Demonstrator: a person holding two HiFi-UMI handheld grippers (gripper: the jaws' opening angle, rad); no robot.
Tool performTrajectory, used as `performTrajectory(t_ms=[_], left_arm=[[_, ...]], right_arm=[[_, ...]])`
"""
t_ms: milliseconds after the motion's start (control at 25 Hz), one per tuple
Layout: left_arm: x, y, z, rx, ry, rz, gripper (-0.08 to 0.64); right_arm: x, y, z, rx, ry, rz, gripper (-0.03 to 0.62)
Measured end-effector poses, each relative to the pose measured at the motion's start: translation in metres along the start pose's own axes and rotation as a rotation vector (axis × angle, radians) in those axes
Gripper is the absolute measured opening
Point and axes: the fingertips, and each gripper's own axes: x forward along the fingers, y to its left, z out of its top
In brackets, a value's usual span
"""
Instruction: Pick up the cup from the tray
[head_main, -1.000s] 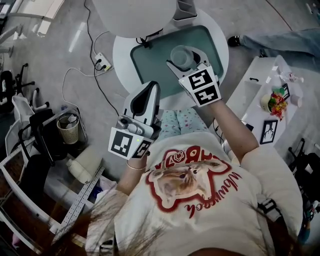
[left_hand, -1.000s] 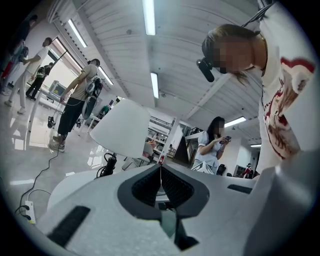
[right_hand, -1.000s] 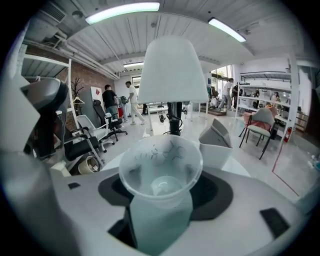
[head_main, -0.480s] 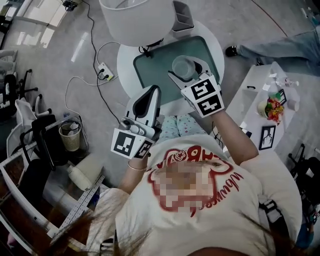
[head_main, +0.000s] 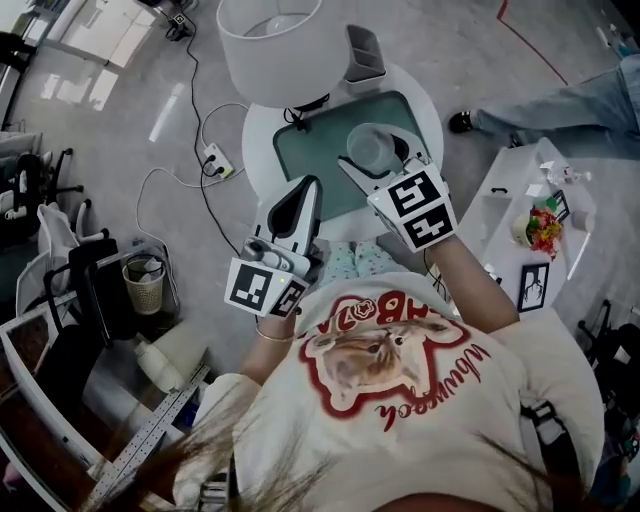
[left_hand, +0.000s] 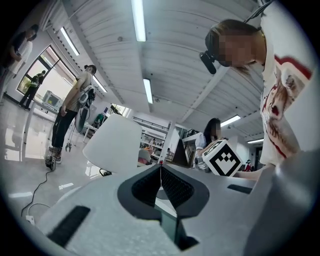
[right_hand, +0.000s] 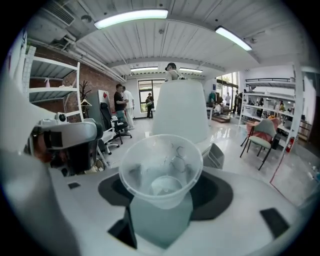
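We hold the cup (right_hand: 161, 170) pinched between the jaws of the right gripper (head_main: 383, 158). It stands upright, mouth up, over the right half of the tray (head_main: 310, 165) on the round surface (head_main: 262, 130). The left gripper (head_main: 297, 205) hangs near the surface's near edge, jaws pressed together on nothing, so the right one alone is at the cup. The right gripper view shows the clear cup empty with green tray beneath, while the head view places it on the tray. We cannot tell whether the base is clear of the tray, and we judge a straight lift is what it needs.
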Motion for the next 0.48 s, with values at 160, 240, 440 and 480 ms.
performTrajectory(t_ms=[160,240,440,480], left_arm=[[-0.001,-0.002,0.005,0.013,-0.008,0.000,0.015],[-0.001,-0.004,0.006,0.018,-0.010,-0.001,0.015],[-0.001,-0.008,0.009,0.032,-0.012,-0.005,0.015],[0.000,-0.009,0.010,0.035,-0.014,-0.004,0.015]], right_arm=[[-0.009,0.002,0.010,-0.015,-0.015,0.002,0.305],[-0.013,0.006,0.014,-0.016,-0.019,0.012,0.305],[-0.022,0.009,0.021,-0.035,-0.036,0.022,0.305],[-0.024,0.009,0.023,-0.036,-0.040,0.025,0.305]])
